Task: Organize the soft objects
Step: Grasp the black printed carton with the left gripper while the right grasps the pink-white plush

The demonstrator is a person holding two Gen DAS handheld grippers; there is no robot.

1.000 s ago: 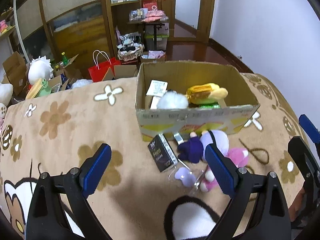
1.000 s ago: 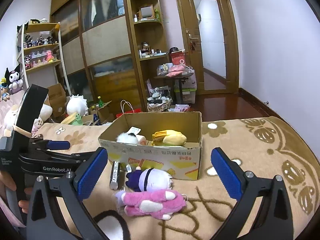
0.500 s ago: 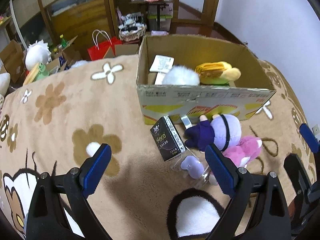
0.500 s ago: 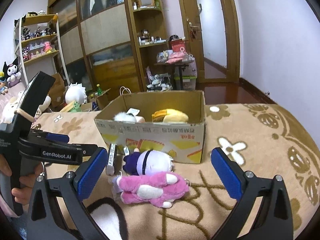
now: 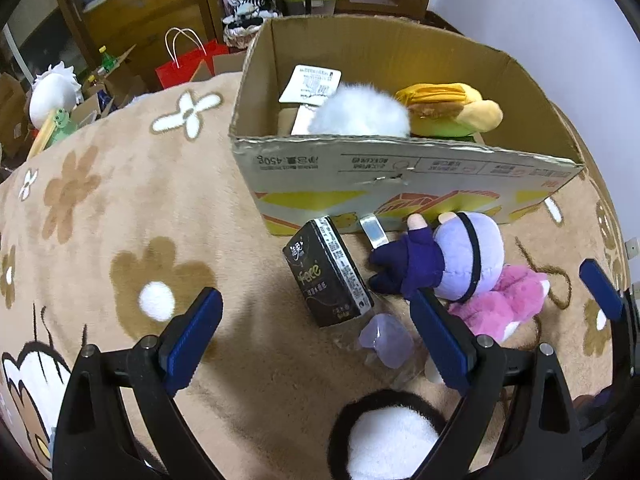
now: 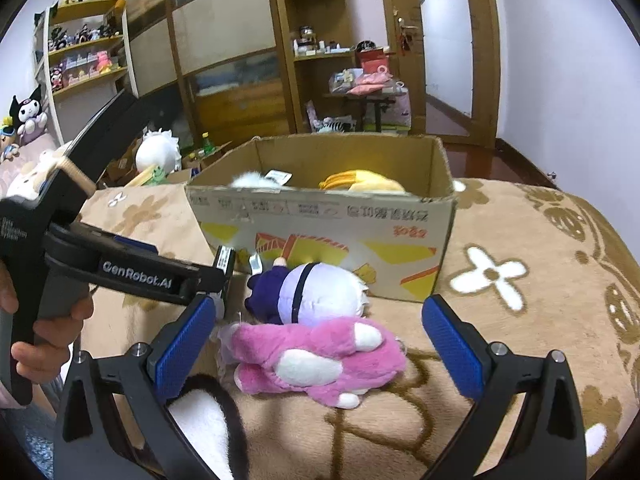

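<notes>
A cardboard box (image 5: 400, 172) (image 6: 320, 224) stands on the patterned blanket and holds a white fluffy toy (image 5: 360, 112) and a yellow plush (image 5: 452, 110) (image 6: 360, 182). In front of it lie a purple-headed doll (image 5: 448, 260) (image 6: 312, 292), a pink plush (image 5: 504, 304) (image 6: 316, 356), a black tissue pack (image 5: 326, 272) and a small lilac item in clear wrap (image 5: 386, 340). My left gripper (image 5: 316, 336) is open, low over the tissue pack. My right gripper (image 6: 316, 344) is open, its fingers on either side of the pink plush.
The blanket (image 5: 120, 220) spreads wide to the left. Behind the bed are a red bag (image 5: 184, 64), boxes, a white plush (image 5: 52, 92), shelves with toys (image 6: 80, 60) and a door (image 6: 440, 40). The left gripper body (image 6: 120, 268) is at the left of the right wrist view.
Both grippers have moved forward and down toward the toys in front of the box. Both stay open. The toys have not moved.
</notes>
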